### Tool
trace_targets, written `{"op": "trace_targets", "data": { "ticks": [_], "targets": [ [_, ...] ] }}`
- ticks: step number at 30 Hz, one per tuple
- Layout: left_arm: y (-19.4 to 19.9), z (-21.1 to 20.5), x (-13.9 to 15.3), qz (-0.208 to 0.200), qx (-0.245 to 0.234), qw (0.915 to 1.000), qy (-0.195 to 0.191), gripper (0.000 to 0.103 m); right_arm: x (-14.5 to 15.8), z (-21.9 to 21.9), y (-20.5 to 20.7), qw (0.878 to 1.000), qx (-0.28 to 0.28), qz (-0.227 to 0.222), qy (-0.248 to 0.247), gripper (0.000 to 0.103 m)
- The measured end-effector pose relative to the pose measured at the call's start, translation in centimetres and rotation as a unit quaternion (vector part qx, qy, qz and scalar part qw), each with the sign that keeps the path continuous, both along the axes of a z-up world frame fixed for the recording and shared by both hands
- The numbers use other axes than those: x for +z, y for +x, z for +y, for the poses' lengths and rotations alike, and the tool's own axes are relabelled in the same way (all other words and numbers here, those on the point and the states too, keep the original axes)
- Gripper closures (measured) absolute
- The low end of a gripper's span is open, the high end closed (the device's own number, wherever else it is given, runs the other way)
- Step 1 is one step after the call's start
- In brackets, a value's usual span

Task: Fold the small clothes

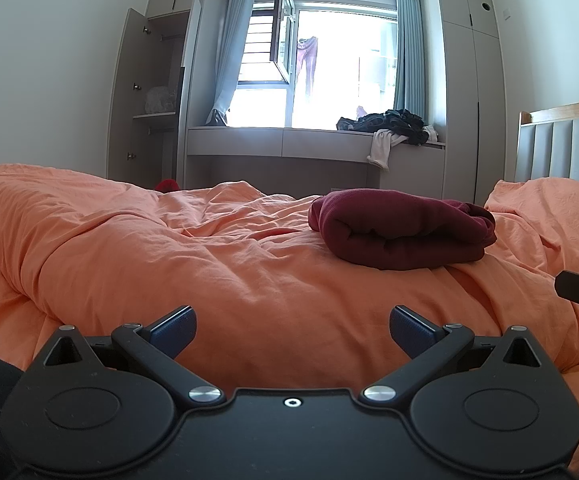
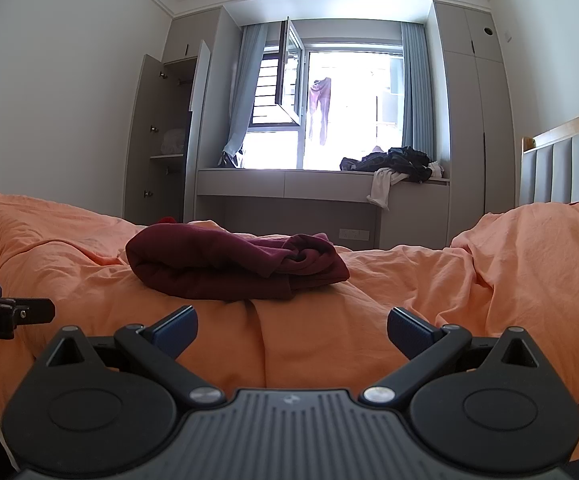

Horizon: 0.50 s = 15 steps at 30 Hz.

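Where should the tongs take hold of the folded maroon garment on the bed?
Probably at the loose layered edges on the right end of the maroon garment, coming in low from the near side. The left end is a rounded fold with nothing thin to pinch. Both tongs are open and clear of it.

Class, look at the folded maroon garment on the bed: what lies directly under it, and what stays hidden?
The maroon garment rests on the rumpled orange duvet. Whatever is between its folded layers, and the duvet patch beneath it, is covered. Both grippers are open and away from it.
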<state>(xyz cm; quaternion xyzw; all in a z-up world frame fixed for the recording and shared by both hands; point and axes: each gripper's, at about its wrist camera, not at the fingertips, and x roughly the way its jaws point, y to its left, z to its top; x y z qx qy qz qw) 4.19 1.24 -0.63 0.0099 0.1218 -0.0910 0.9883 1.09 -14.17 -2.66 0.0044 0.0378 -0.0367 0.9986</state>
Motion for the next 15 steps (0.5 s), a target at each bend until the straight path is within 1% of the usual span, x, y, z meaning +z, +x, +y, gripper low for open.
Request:
{"op": "trace_targets", "data": {
  "ticks": [6,12,15],
  "targets": [
    [0.03,0.01,0.04,0.004,-0.002,1.0000,-0.001,0.000,-0.01,-0.04,-0.01,1.000,0.000,0.000,-0.001,0.000],
    [0.23,-0.03,0.06,0.016,0.021,0.9997,0.002,0.000,-0.01,-0.03,0.00,1.000,0.000,0.000,-0.001,0.000],
    [0.12,-0.21,0.05,0.013,0.026,0.9996,0.006,0.000,-0.01,-0.03,0.01,1.000,0.000,0.000,-0.001,0.000]
  ]
}}
